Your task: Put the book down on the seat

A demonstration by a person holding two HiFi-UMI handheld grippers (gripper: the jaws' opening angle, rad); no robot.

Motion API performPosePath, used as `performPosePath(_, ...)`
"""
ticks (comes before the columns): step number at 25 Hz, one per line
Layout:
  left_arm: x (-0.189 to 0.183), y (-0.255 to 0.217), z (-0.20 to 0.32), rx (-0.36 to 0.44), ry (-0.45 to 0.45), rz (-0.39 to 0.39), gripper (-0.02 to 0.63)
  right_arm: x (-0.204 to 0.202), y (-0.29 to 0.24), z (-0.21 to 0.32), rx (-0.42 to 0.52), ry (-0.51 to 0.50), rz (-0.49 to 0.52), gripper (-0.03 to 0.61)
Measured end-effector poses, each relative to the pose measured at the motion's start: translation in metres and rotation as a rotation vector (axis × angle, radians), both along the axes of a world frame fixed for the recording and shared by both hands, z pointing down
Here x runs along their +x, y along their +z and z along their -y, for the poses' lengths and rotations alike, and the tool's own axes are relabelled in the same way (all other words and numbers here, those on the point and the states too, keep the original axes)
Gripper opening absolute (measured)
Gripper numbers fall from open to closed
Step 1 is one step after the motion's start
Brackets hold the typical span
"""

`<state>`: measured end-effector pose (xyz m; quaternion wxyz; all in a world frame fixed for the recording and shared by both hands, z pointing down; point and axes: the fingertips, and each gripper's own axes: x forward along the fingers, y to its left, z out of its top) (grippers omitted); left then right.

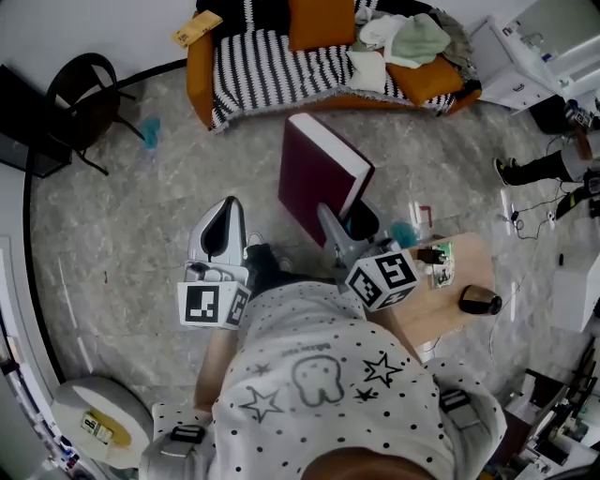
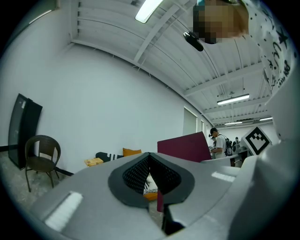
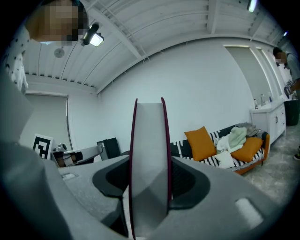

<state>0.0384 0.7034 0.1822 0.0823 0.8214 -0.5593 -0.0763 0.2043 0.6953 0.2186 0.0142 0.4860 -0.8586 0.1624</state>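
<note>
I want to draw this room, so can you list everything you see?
maroon hardcover book: one, maroon, upright in the right gripper
orange sofa: one, orange, by the far wall
black-and-white striped blanket: one, striped, on the sofa
orange cushions: two, orange, on the sofa
pile of clothes: one, white and pale green, on the sofa
black wicker chair: one, black, left, by the wall
small wooden table: one, light brown, beside the person
left gripper: one, grey, shut, empty
right gripper: one, grey, shut on the book
</note>
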Motion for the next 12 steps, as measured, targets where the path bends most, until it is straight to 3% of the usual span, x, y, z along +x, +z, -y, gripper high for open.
performPosePath(12,-0.028,-0.017,0.055,0.007,0.048,0.02,-0.003,-0.033,-0.016,0.048,-0.002,0.025,0.018,0.222)
